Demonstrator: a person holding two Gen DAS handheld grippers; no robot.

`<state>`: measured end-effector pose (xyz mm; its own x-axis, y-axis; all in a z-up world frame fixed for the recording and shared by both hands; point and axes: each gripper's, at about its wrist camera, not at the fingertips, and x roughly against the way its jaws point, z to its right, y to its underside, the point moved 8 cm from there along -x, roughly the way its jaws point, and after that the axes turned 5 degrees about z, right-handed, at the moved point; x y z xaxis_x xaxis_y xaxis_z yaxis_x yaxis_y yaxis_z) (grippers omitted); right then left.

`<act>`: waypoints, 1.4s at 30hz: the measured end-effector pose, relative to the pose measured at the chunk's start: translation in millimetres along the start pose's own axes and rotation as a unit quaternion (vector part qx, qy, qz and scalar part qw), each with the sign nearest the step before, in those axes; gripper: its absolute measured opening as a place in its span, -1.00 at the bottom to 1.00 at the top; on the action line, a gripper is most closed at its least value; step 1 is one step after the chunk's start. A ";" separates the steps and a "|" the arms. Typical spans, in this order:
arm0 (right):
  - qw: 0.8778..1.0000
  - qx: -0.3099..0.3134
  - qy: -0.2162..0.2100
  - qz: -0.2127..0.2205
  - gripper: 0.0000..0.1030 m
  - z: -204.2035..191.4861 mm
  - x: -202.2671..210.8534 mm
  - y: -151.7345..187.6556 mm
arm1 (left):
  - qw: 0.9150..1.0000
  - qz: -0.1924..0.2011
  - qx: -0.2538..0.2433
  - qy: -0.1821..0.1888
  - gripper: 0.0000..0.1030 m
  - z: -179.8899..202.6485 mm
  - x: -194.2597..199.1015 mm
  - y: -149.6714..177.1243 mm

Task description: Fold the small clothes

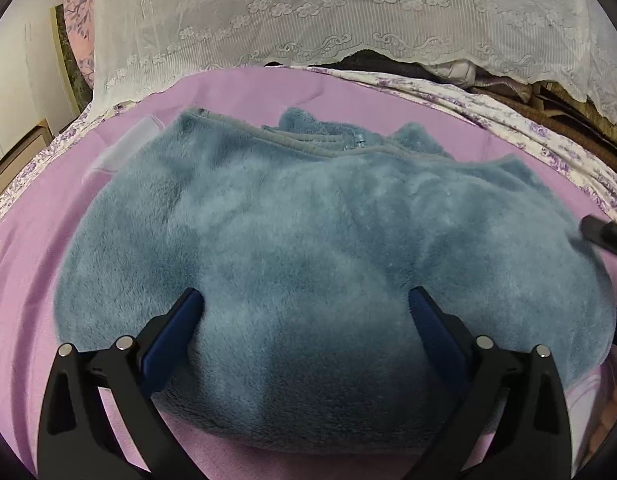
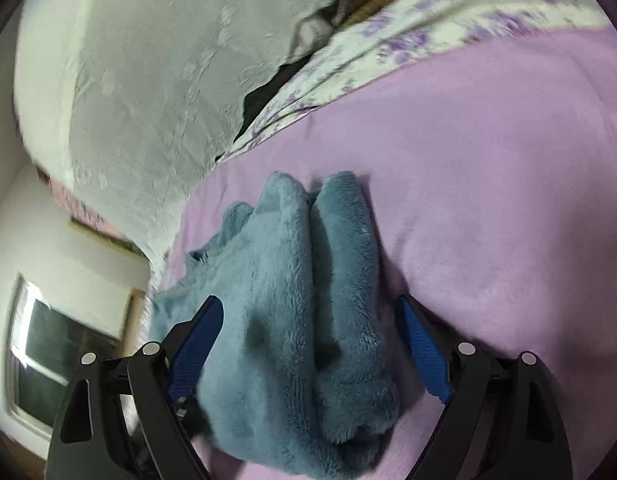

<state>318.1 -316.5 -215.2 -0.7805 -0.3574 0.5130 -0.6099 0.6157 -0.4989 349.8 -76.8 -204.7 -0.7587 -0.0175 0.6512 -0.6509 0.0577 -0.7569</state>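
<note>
- Blue fleece garment (image 1: 308, 264) lies folded in a thick bundle on the lilac sheet (image 1: 24, 300); fills most of the left wrist view, zipper edge and stacked hems at 12 o'clock.
- Left gripper (image 1: 306, 300): jaws wide apart, both blue pads pressed down into the pile at the near edge of the bundle, at 8 and 4 o'clock in the frame. No fabric pinched between them.
- Black tip of the other tool shows at 3 o'clock in the left view, touching the garment's right edge.
- Right gripper (image 2: 308, 312): jaws also spread wide, straddling the garment's end. The left pad touches or overlaps the fleece, the right pad sits just beside it over bare sheet. Not clamped on anything.
- In the right wrist view the fleece garment (image 2: 292, 320) shows as two rolled layers side by side, running from 6 o'clock up to the frame centre.
- White lace cover (image 1: 348, 20) hangs at 12 o'clock behind the bed; floral purple-print fabric (image 1: 528, 132) runs along the sheet's far edge.
- Clear plastic piece (image 1: 124, 148), blurred, lies just beside the garment at 10 o'clock.
- Window (image 2: 56, 352) at 8 o'clock in the right view.
</note>
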 end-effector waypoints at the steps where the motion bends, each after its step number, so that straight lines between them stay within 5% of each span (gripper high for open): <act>1: 1.000 0.020 0.008 -0.002 0.67 -2.9 -0.8 3.3 | 1.000 0.001 0.000 0.000 0.92 0.1 0.2 -0.1; 4: 0.999 0.038 0.011 -0.006 0.31 -8.6 1.6 10.8 | 1.000 0.002 -0.001 0.001 0.92 0.3 0.9 -2.0; 11: 0.999 0.046 0.007 -0.006 0.24 -12.1 10.1 20.4 | 1.000 0.004 0.010 0.017 0.92 -3.7 5.2 -3.7; 16: 1.000 0.024 -0.006 0.011 -0.25 -7.4 15.6 14.8 | 0.999 0.025 0.041 0.013 0.91 -35.3 25.4 -20.4; 23: 0.999 0.040 -0.009 0.009 -0.24 -13.6 14.8 16.0 | 0.996 0.042 -0.010 -0.080 0.92 -110.4 36.0 -40.9; 31: 0.998 0.053 0.023 0.036 -0.38 -19.7 22.5 14.9 | 0.998 0.008 0.027 -0.059 0.92 -141.1 7.4 -19.5; 42: 0.992 0.076 0.085 0.058 -0.39 -56.0 31.9 6.3 | 0.997 0.031 0.066 -0.033 0.92 -157.1 26.1 -31.7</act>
<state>297.2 -284.7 -162.9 -0.8196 -0.1590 0.5504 -0.5417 0.5280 -0.6541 354.4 77.8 -155.0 -0.7952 -0.0841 0.6005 -0.5963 -0.0710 -0.7996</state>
